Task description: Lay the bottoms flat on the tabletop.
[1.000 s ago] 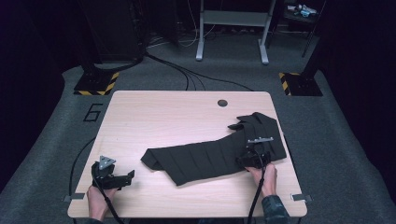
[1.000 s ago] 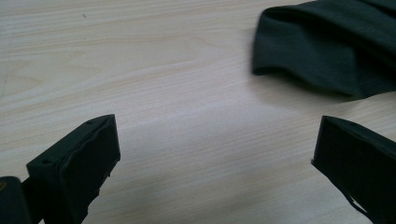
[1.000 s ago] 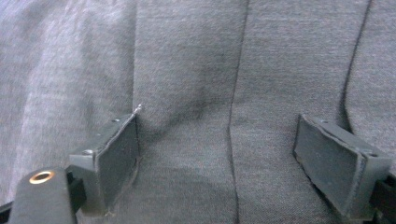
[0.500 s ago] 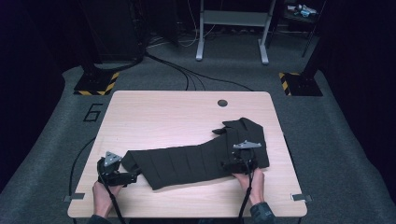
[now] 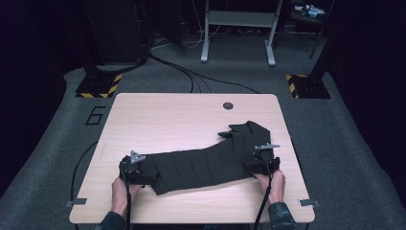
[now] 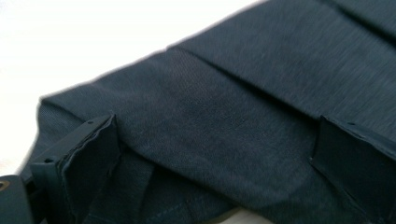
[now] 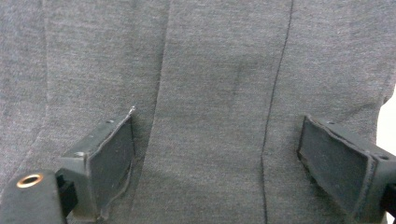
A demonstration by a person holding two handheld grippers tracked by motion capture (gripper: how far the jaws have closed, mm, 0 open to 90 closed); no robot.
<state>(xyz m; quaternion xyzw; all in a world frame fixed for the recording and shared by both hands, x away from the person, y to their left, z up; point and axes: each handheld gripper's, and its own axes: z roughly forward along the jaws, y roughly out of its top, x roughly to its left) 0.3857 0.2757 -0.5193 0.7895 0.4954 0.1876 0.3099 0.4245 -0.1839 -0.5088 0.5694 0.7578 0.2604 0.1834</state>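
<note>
A dark pleated garment [image 5: 206,163] is laid out across the near half of the wooden bench [image 5: 158,120], running from the near left corner area toward the right edge, where it's bunched up into a few peaks. The left tongs [image 5: 139,168] are parked at the garment's left end, and in the left gripper view [image 6: 210,154] the jaws are spread wide with the cloth humped up between them, nothing pinched. The right tongs [image 5: 262,165] are set on the right end; in the right gripper view [image 7: 215,158] the jaws have just been opened a bit further and are held wide apart, flat grey cloth with two seam lines lying between them, pads not pressed on it. A round dark grommet [image 5: 228,105] is seen in the bench's far side, well apart from the garment
</note>
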